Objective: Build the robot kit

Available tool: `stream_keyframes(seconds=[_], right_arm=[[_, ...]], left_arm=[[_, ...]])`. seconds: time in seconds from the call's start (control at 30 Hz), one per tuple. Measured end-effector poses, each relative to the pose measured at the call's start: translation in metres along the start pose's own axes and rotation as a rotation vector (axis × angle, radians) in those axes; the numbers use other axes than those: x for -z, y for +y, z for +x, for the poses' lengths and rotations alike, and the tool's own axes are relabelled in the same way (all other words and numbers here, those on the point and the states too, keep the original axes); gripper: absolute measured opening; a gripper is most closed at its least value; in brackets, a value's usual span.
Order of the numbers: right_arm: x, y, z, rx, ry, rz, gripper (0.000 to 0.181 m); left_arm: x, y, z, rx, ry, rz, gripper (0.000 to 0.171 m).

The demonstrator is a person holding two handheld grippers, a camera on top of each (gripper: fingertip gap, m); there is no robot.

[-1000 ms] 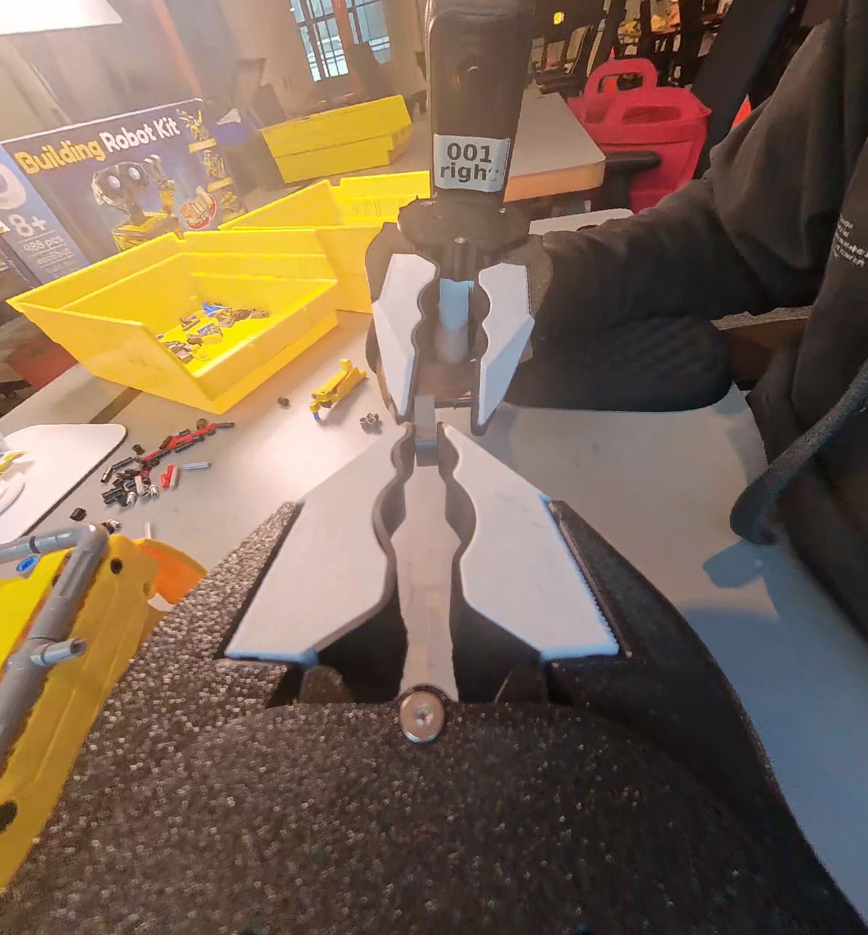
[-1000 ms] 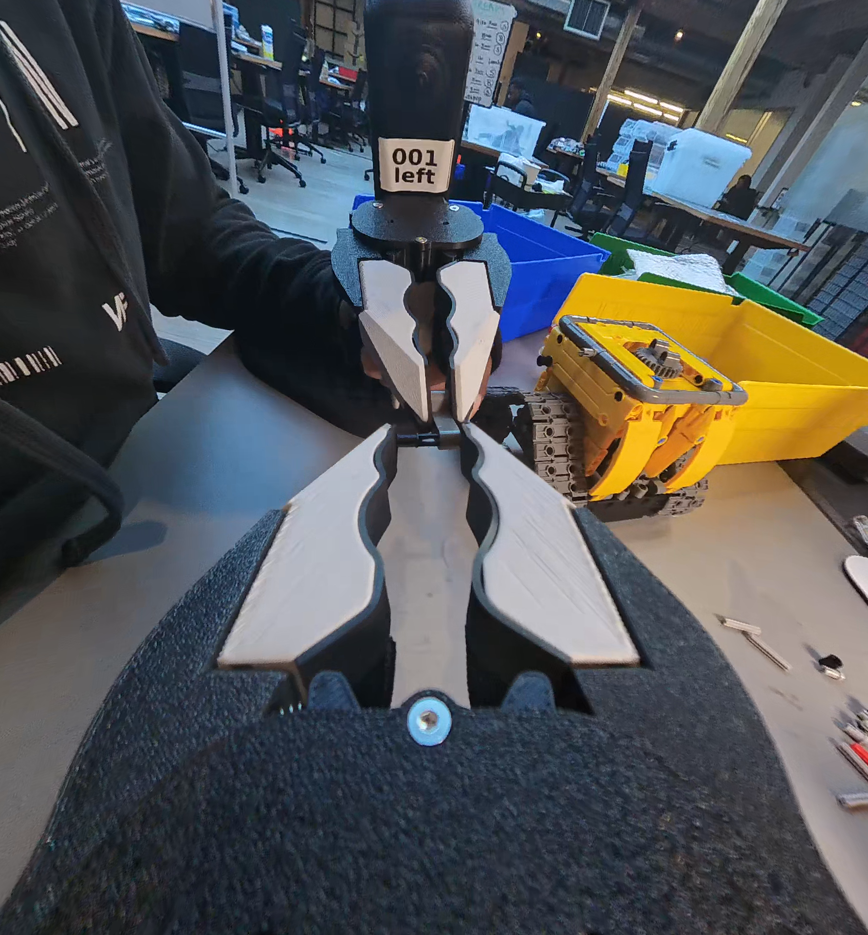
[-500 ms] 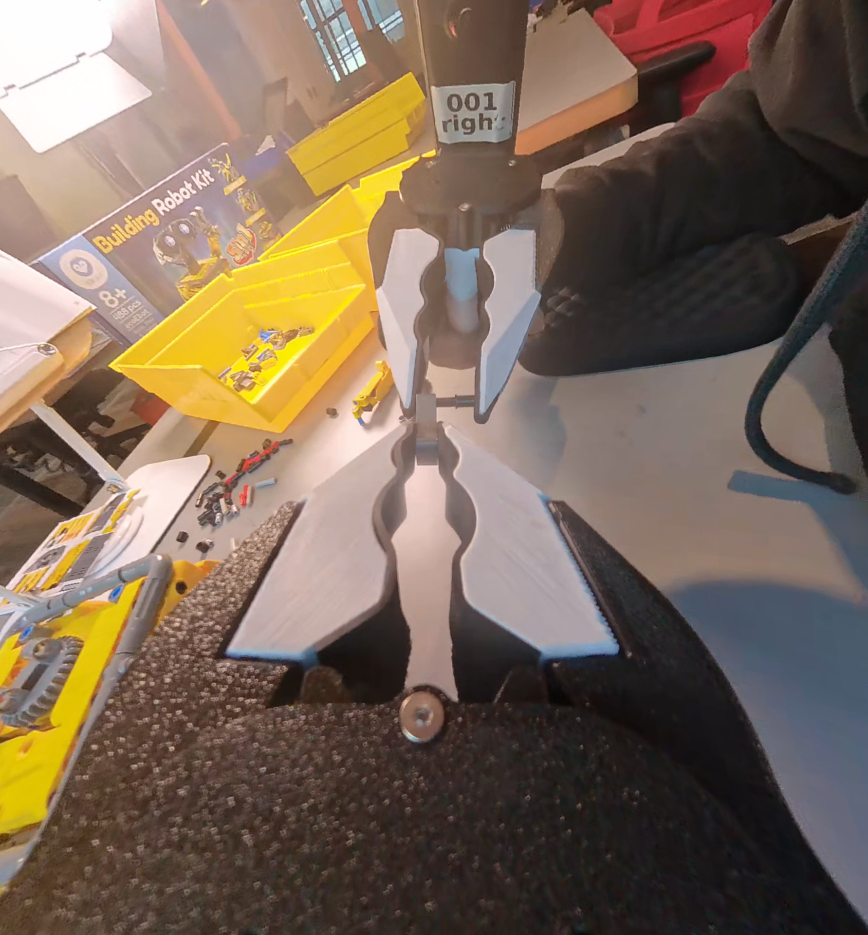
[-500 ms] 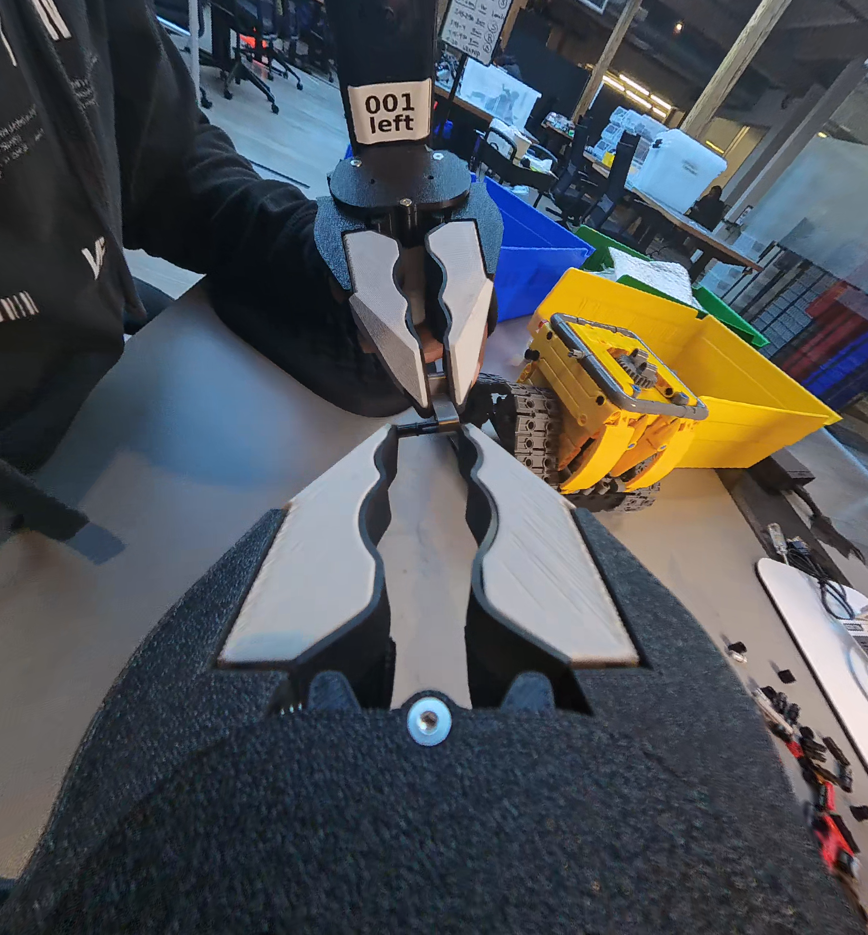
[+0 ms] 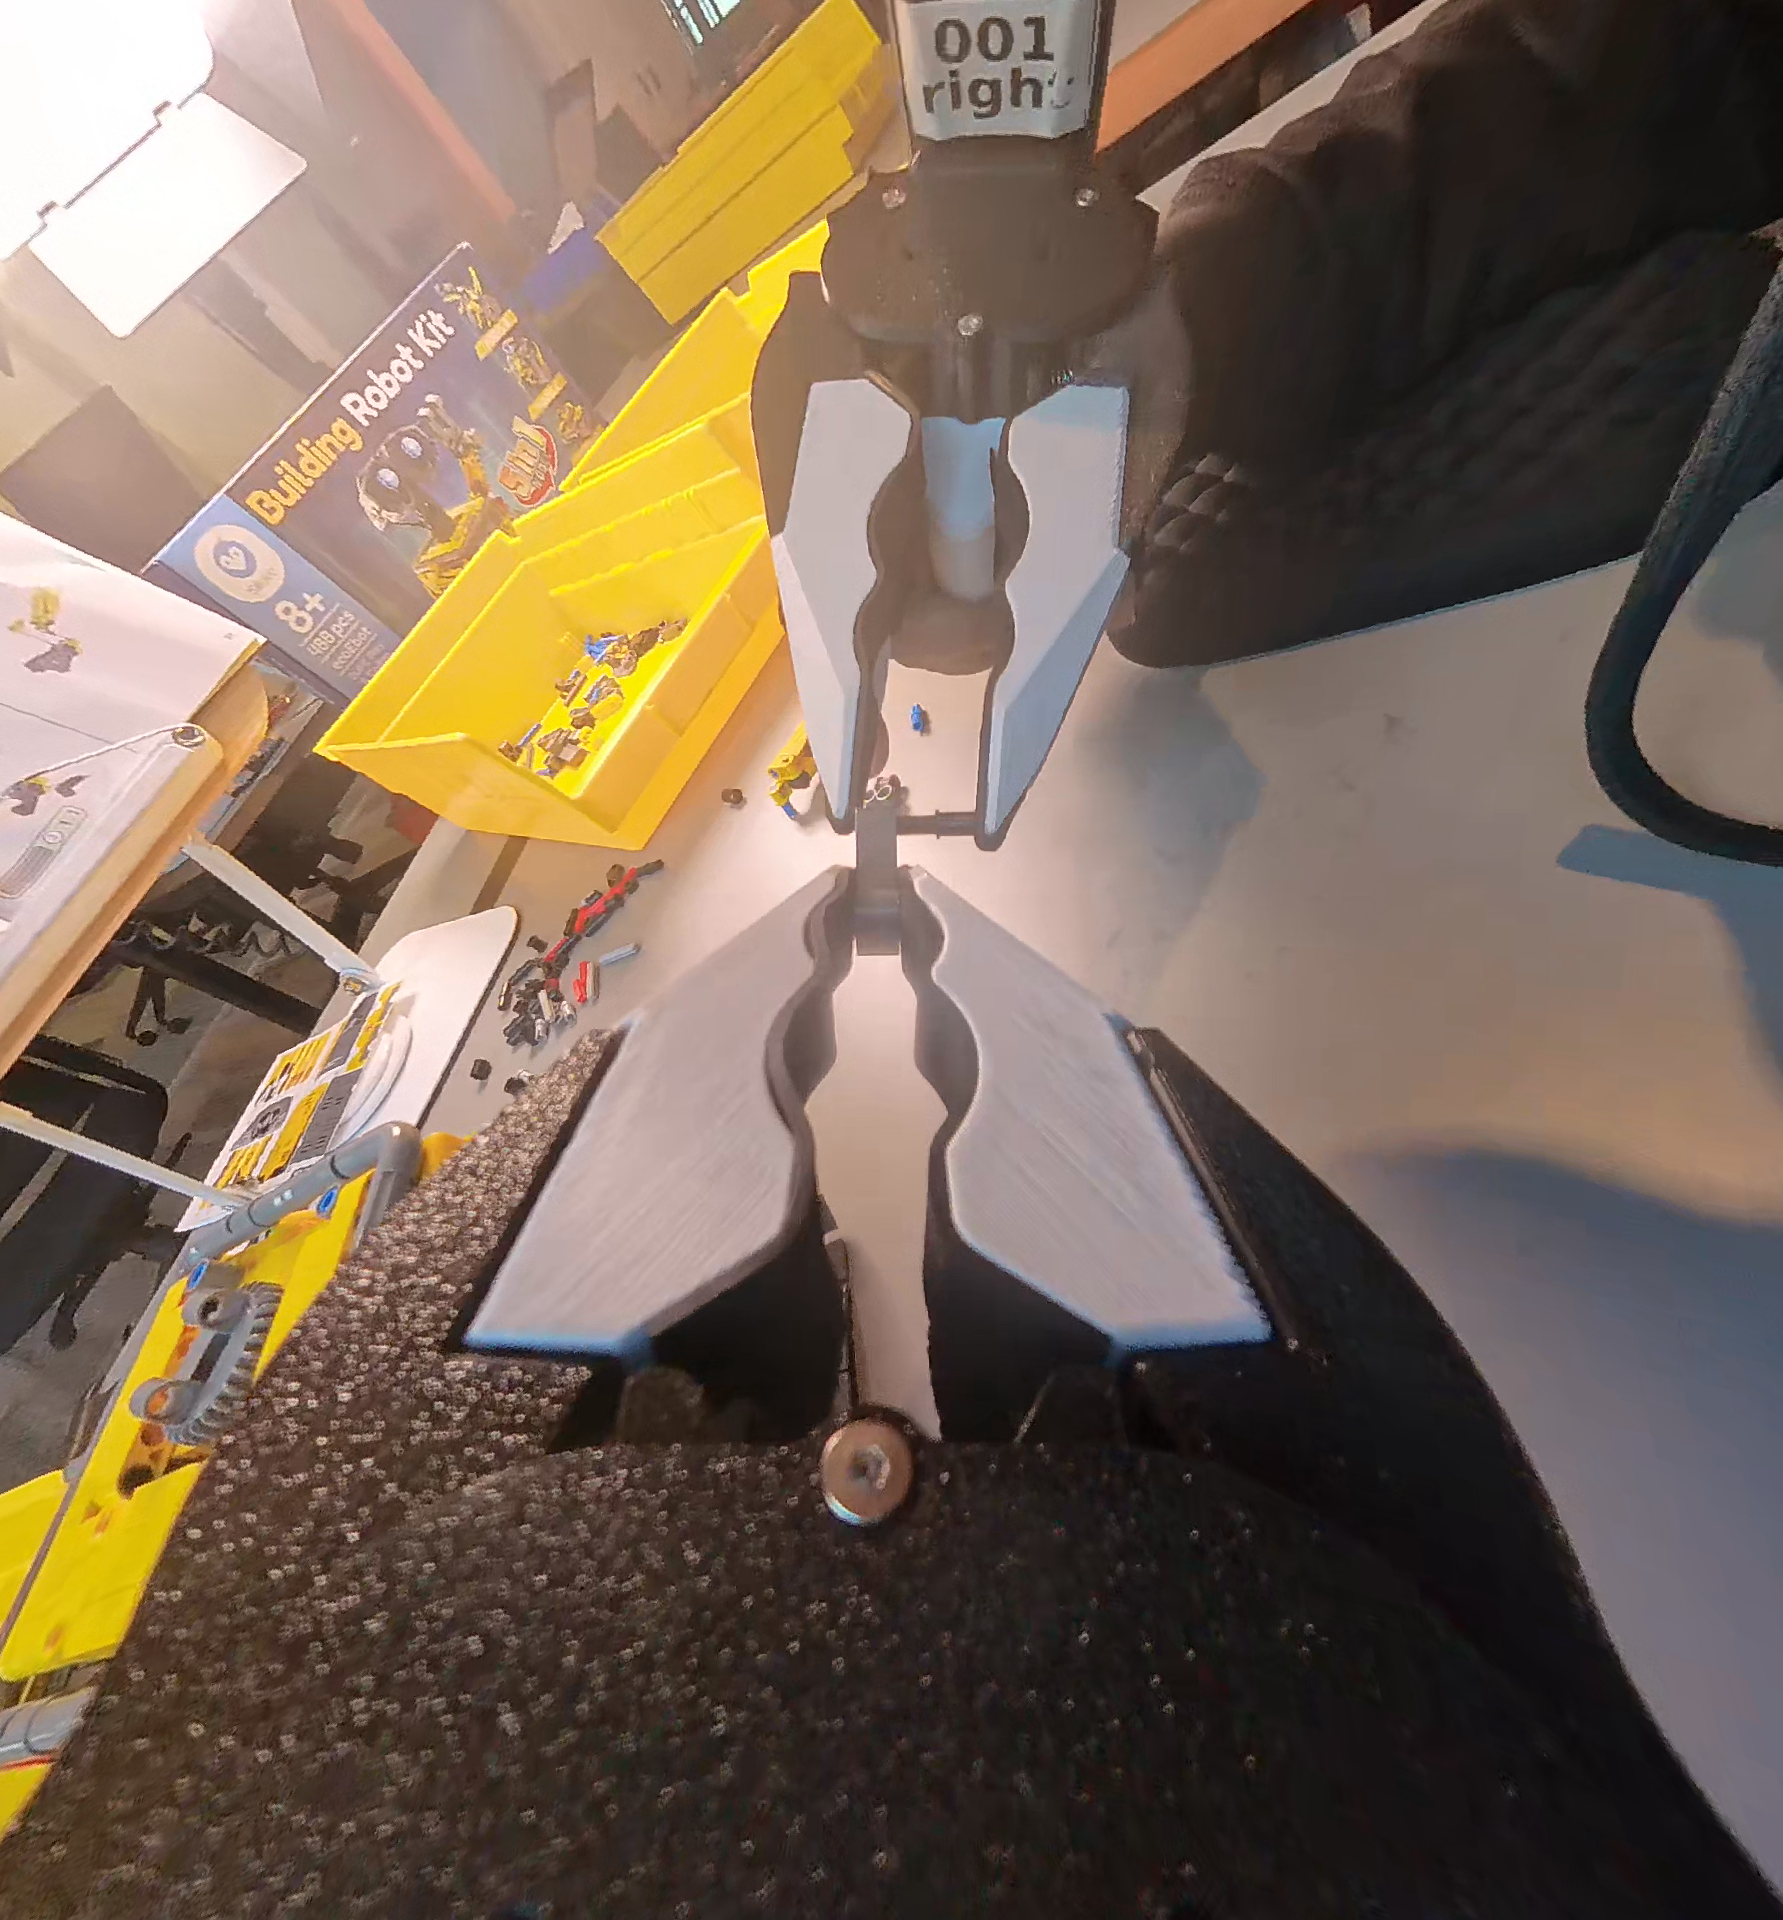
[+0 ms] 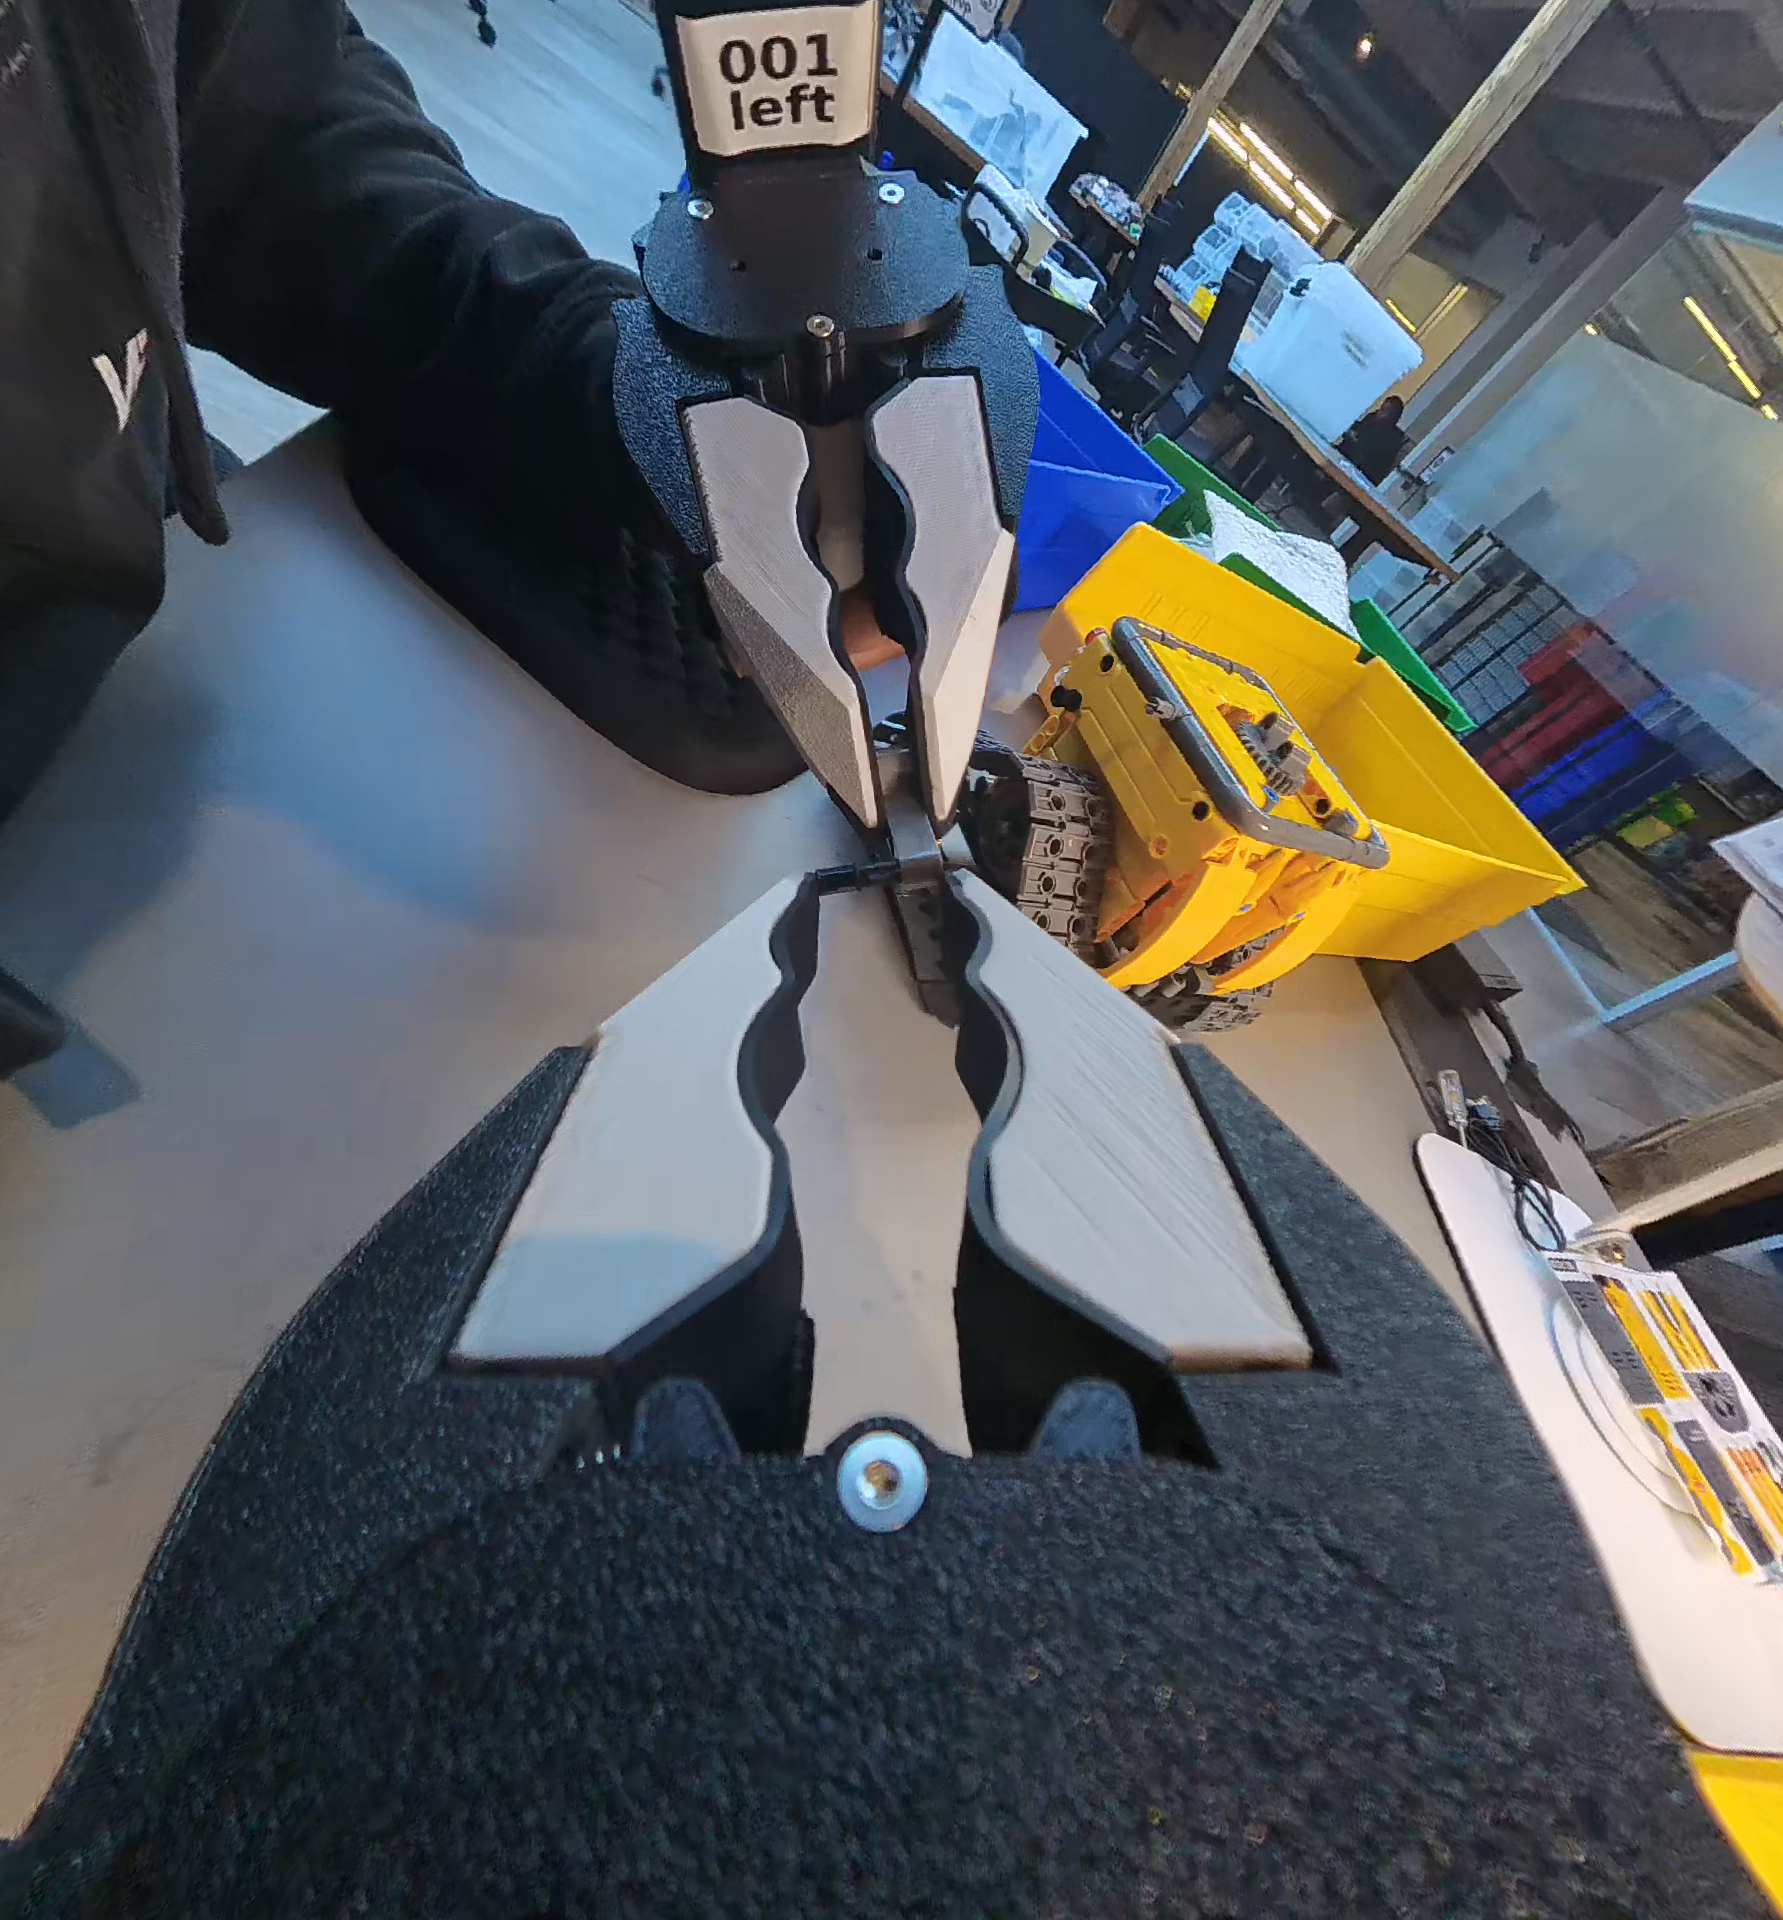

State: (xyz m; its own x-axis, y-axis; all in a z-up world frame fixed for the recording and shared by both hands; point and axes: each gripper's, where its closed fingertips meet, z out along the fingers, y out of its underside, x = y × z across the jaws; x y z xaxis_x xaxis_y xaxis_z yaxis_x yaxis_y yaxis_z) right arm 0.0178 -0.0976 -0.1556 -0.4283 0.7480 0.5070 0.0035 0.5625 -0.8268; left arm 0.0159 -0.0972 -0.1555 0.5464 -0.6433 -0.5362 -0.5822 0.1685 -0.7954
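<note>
Left gripper (image 5: pixel 876 883) has its tips pinched tight on a small grey beam (image 5: pixel 874 868), held above the table (image 5: pixel 1386 1039). Facing it tip to tip, the right gripper (image 6: pixel 887 883) grips a thin black pin (image 5: pixel 931 824) that runs crosswise into the beam. Only the left wrist view shows a yellow bin (image 5: pixel 513 727) with loose pieces; only the right wrist view shows the whole yellow tracked model (image 6: pixel 1178 790).
</note>
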Motion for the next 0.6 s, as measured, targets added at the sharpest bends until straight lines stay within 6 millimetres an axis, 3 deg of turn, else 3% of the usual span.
stream_keyframes(seconds=[0.6], right_arm=[[-0.0048,0.0048,-0.0032,-0.057,-0.023,-0.031,0.022]], left_arm=[[0.0005,0.0056,0.0029,0.095,0.048,-0.033,0.006]])
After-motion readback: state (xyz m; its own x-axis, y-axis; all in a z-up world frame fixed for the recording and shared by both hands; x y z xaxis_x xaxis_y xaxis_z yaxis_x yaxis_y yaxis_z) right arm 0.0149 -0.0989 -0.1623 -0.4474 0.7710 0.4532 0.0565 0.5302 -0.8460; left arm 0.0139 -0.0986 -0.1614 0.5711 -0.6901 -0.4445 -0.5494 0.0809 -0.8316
